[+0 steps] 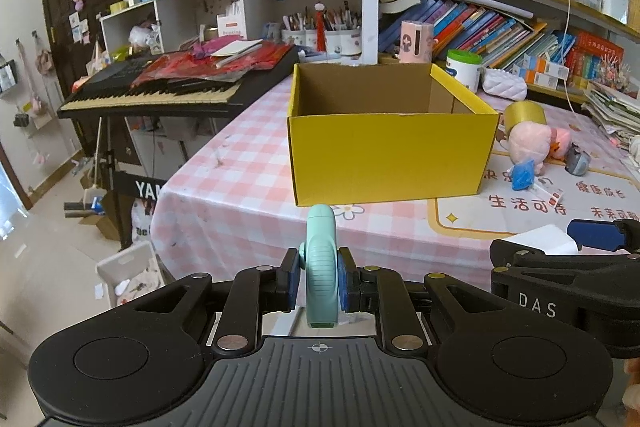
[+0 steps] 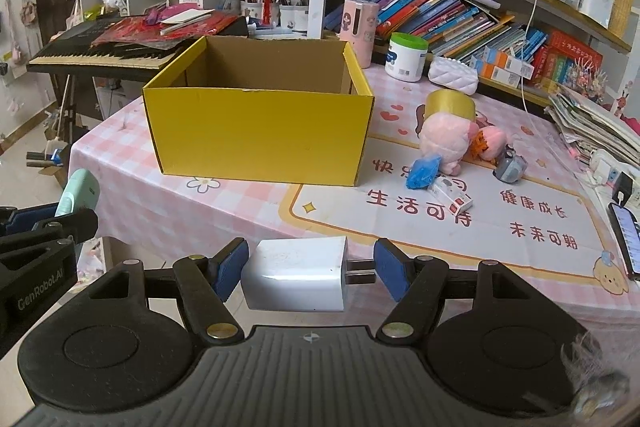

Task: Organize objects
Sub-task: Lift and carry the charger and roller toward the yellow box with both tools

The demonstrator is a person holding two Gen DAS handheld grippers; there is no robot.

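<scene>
Our left hand-held gripper [image 1: 319, 281] is clenched on a mint-green handheld device [image 1: 320, 267], its blue pads pressing both flanks while the device stands upright between them, rounded tip pointing toward the box. We cannot say exactly what the device is. Our right hand-held gripper [image 2: 307, 269] carries a white plug-in charger [image 2: 295, 274] lying sideways: the left pad touches the charger's body and the right pad meets the metal prongs, so we judge it grasped, though loosely seated. Both grippers hover near the front edge of the surface [image 2: 420, 239], side by side, each visible at the margin of the other's view.

Straight ahead stands the open yellow cardboard box [image 1: 390, 151] on the pink checked cloth; what we see of its interior is bare. To its right, still out on the surface, lie a pink plush toy [image 2: 446, 141], a gold tape roll [image 2: 450, 103], a small blue item [image 2: 421, 174], a small white carton [image 2: 451, 195] and a grey toy [image 2: 509, 167].

We judge the step in hand to be carrying both held items to the box. The next move calls for lifting each above the near wall, advancing over the opening, then letting go, minding that the charger may slip off its prongs.
</scene>
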